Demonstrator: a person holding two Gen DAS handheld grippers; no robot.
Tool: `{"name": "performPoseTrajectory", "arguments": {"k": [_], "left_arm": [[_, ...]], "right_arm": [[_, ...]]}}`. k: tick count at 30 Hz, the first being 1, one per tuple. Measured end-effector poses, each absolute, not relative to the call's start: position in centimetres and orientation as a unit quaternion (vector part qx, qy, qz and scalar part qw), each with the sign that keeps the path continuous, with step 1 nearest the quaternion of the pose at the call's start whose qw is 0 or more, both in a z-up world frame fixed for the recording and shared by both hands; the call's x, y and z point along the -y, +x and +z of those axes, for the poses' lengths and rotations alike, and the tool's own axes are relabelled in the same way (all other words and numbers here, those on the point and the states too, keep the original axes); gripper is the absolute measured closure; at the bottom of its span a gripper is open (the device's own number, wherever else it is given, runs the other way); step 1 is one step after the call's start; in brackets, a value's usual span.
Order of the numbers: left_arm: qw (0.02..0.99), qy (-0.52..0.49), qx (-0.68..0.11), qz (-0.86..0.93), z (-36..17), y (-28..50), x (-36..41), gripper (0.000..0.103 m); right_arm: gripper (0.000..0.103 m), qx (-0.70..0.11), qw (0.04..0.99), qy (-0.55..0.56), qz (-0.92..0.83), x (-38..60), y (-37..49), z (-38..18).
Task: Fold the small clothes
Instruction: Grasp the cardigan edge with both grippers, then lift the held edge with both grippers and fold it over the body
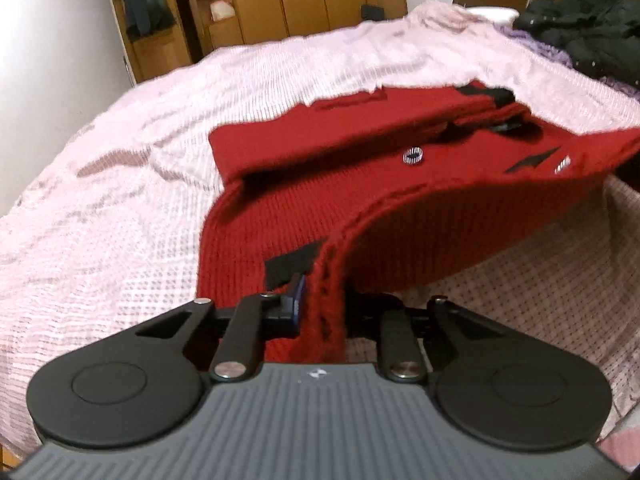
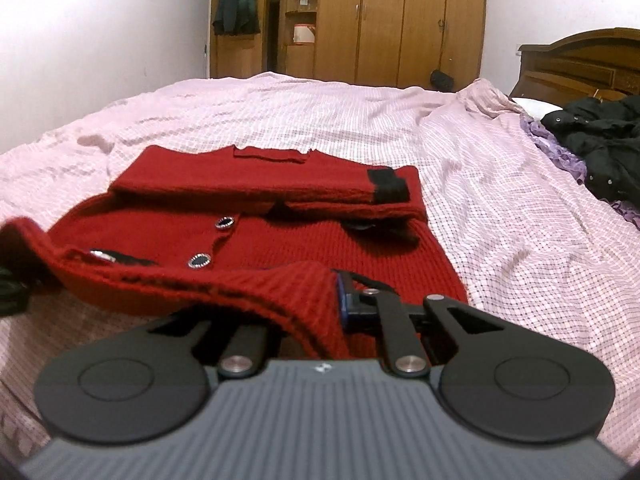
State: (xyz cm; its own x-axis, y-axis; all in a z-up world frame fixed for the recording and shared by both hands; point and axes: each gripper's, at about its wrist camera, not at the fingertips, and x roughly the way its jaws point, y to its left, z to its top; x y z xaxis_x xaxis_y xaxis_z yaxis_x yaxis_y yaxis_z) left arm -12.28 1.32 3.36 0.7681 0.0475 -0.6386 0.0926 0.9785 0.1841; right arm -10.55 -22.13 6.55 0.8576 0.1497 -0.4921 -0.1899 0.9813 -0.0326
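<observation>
Fingers of both grippers clamp the red cardigan's hem
Hem raised off the pink bedspread, sleeves folded across

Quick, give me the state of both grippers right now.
Left gripper: shut on the hem of the red cardigan, lifted off the bed.
Right gripper: shut on the same hem of the red cardigan.

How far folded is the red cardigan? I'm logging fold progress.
Partly folded: the red cardigan has its sleeves laid across, and both grippers hold its hem off the bed.
</observation>
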Motion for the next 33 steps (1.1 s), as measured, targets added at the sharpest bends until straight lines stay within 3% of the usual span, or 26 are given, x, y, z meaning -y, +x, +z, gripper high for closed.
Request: {"name": "performPoseTrajectory", "arguments": {"k": [8, 10, 12, 15, 24, 33], "left_arm": [[0.931, 0.093, -0.353, -0.015, 2.5, -11.2, -1.5, 0.077], [0.934, 0.085, -0.348, -0.013, 2.8, -11.2, -1.5, 0.079], [0.937, 0.087, -0.338, -0.015, 3.5, -11.5, -1.4, 0.088], [0.943, 0.085, -0.322, -0.013, 4.7, -11.6, -1.3, 0.090], [0.954, 0.086, -0.286, -0.016, 7.6, -10.9, -1.4, 0.090], [0.950, 0.074, -0.302, -0.027, 7.1, -9.0, -2.0, 0.090]], "right_arm": [[0.091, -0.245, 0.964, -0.027, 0.097, 22.1, -9.6, 7.2], [0.091, -0.241, 0.965, -0.027, 0.098, 22.1, -9.4, 7.4], [0.092, -0.239, 0.966, -0.024, 0.098, 22.1, -9.2, 7.6], [0.092, -0.237, 0.966, -0.016, 0.097, 22.4, -9.0, 7.9], [0.093, -0.207, 0.973, -0.010, 0.099, 22.2, -8.4, 9.1], [0.093, -0.190, 0.976, -0.025, 0.102, 21.3, -7.5, 9.8]]}}
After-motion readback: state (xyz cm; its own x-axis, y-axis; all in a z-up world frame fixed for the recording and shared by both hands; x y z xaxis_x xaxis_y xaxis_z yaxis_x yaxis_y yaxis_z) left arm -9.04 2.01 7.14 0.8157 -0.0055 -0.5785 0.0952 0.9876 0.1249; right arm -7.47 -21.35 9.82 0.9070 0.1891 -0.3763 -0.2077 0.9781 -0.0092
